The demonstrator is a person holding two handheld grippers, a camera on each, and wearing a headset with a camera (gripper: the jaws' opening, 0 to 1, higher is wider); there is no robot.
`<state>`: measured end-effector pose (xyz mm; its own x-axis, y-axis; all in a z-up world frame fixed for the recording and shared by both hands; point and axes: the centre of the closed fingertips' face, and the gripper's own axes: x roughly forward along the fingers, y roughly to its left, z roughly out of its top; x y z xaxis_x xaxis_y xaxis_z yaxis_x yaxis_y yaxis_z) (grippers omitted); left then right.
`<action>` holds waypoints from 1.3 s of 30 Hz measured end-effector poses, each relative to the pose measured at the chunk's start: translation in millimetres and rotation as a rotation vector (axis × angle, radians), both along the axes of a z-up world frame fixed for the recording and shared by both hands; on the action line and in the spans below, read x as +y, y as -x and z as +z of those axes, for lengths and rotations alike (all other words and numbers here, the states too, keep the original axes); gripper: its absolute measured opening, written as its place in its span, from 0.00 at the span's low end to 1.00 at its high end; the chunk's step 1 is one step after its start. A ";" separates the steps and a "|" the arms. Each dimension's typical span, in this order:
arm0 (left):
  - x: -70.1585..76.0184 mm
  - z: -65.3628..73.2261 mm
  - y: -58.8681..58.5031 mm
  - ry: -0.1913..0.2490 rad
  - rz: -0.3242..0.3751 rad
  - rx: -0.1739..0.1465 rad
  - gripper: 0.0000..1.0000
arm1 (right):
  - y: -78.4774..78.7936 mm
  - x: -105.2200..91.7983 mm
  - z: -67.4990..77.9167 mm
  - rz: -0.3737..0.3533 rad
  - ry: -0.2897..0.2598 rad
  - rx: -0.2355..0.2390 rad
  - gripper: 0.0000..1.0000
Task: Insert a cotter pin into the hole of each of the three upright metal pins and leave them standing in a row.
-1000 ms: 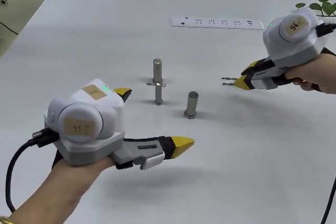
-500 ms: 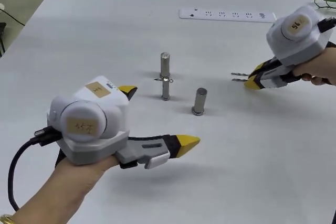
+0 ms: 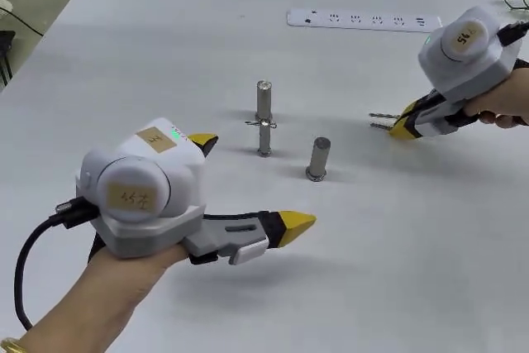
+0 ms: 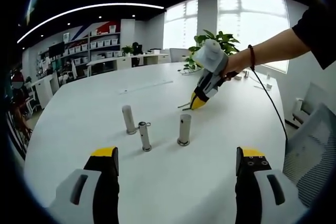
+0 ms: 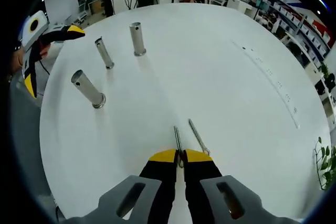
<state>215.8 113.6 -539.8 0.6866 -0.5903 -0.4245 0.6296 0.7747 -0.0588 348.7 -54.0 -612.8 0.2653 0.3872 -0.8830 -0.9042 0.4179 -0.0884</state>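
Count: three metal pins stand upright on the white table [image 3: 165, 47], close together but not touching. They are a far pin [image 3: 264, 97], a thinner middle pin [image 3: 264, 142] just in front of it, and a near pin [image 3: 319, 159] off to the right. There are two cotter pins. The fitted cotter pin [image 3: 263, 124] crosses the middle pin near its top. The held cotter pin [image 3: 383, 121] is clamped in the closed jaws of the right gripper [image 3: 402, 129], right of the pins and well apart from them, its legs pointing toward them. The left gripper [image 3: 250, 181] sits low on the near side of the pins, jaws spread wide and holding nothing. One power strip [image 3: 364, 20] lies beyond the pins. The left gripper view adds the room behind: bright windows, shelving [image 4: 94, 45] and a potted plant [image 4: 212, 39]. The right gripper view adds a cross hole near the top of both the near pin and the far pin, and the held cotter pin's two legs splayed ahead of the jaw tips.
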 end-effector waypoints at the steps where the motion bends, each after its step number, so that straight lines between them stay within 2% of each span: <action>1: -0.2 0.4 -0.1 0.002 0.000 -0.001 0.92 | 0.6 0.3 0.2 0.002 0.004 0.000 0.00; 8: 1.4 -0.1 -0.4 -0.006 0.004 0.001 0.91 | 0.8 0.2 0.3 0.008 0.027 0.004 0.00; 12: 8.6 0.7 -3.7 -0.006 0.027 0.002 0.91 | -0.8 -0.4 1.0 0.029 0.032 -0.013 0.00; 18: 16.2 0.4 -4.8 0.009 0.039 0.022 0.84 | 1.0 -4.4 7.4 0.038 0.043 -0.044 0.00; 23: 14.1 1.6 -2.2 0.011 0.030 0.024 0.82 | 8.1 -8.5 18.8 0.011 0.033 -0.058 0.00; 30: 3.5 5.2 3.4 0.028 -0.018 0.020 0.71 | 24.9 -2.7 36.8 0.033 -0.011 -0.089 0.00; 31: 2.3 5.8 3.7 0.026 -0.024 0.015 0.70 | 26.5 3.5 41.4 0.047 -0.047 -0.109 0.00; 32: 1.3 8.3 2.4 0.019 -0.024 -0.011 0.70 | 28.5 5.0 44.1 0.037 -0.061 -0.114 0.00; 34: -1.3 11.4 1.9 0.016 -0.030 -0.024 0.69 | 32.3 7.9 48.9 0.029 -0.081 -0.126 0.00; 35: -1.8 12.6 1.2 0.020 -0.029 -0.026 0.68 | 35.2 11.5 52.7 0.029 -0.102 -0.138 0.00; 39: -5.5 13.9 -0.8 0.032 -0.038 -0.015 0.63 | 46.8 19.5 60.2 0.055 -0.120 -0.165 0.00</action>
